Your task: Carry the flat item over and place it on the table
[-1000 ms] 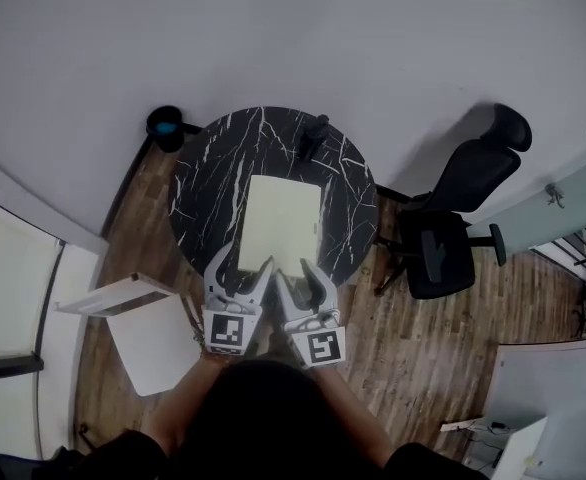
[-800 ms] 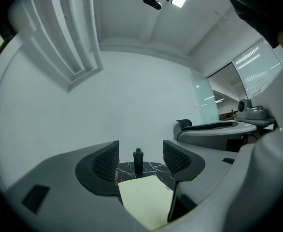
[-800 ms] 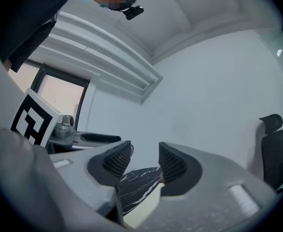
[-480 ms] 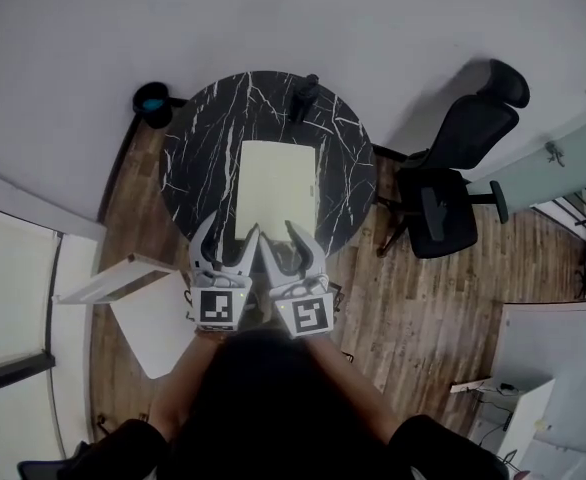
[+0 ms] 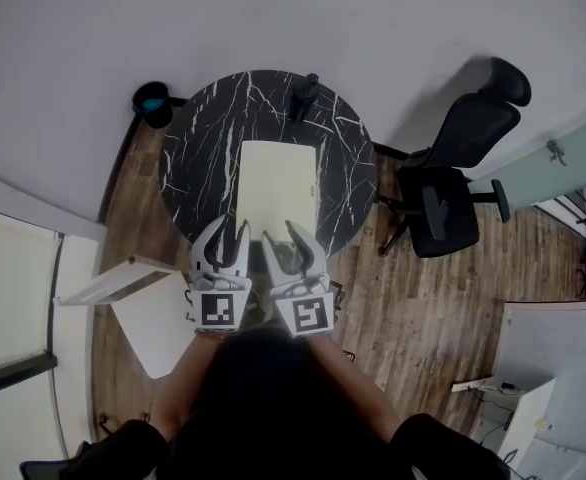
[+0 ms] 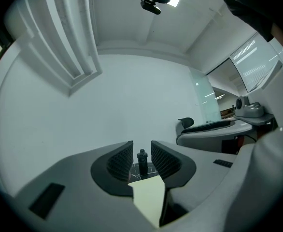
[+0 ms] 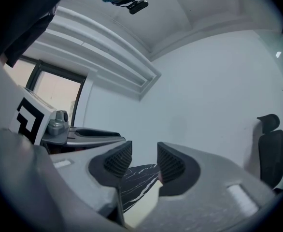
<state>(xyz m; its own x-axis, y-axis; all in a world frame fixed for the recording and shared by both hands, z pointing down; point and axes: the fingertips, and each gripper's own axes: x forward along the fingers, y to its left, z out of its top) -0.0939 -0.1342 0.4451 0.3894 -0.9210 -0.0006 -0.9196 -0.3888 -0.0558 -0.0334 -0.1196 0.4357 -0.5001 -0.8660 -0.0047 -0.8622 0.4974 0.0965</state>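
Pale yellow and flat, the sheet lies on the round black marble table, its near edge just ahead of both claws. The left gripper is released. Its own view shows the ribbed pads apart, with a corner of the sheet low in the gap and a dark bottle standing straight beyond the tips. The right gripper is likewise unclenched, with marble and a sliver of the sheet's edge showing between its pads. In both gripper views the claw bodies cover most of the sheet (only those slivers show), so I cannot tell whether the sheet's edge touches them. To the right of the right claw, off the table, stands a black office chair. Left of the left claw, a white board leans over the wood floor; its form is hard to read. The person's dark head hides the hands behind the marker cubes.
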